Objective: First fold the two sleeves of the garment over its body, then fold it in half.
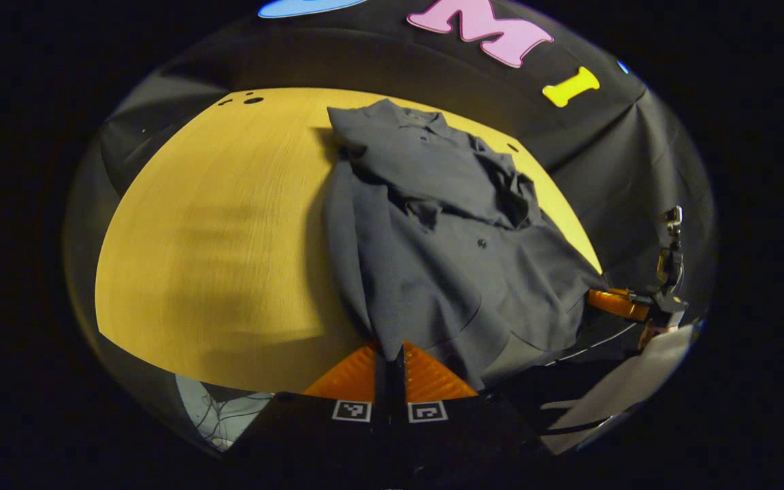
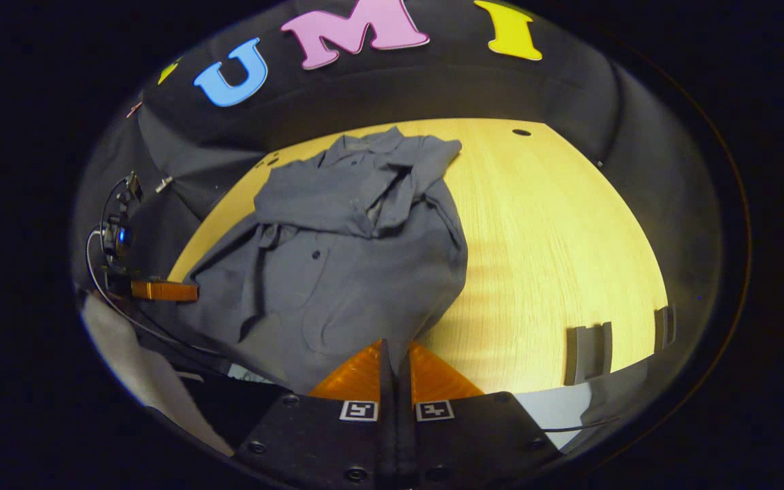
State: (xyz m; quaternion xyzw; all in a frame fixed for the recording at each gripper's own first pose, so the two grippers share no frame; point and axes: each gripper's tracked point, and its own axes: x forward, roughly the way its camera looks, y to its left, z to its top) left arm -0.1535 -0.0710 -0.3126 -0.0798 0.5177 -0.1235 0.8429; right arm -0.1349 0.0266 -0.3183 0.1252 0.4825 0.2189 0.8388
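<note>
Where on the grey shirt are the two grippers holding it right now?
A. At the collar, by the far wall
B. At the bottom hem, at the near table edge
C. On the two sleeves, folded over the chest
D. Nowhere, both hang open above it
B: in each gripper's own view the left gripper and right gripper have their fingers closed on the near hem of the shirt, while its collar lies far off.

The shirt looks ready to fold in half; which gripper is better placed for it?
Neither clearly: left gripper and right gripper each pinch a near hem corner of the grey shirt, sleeves already folded over it on the table. Both should probably lift together.
</note>
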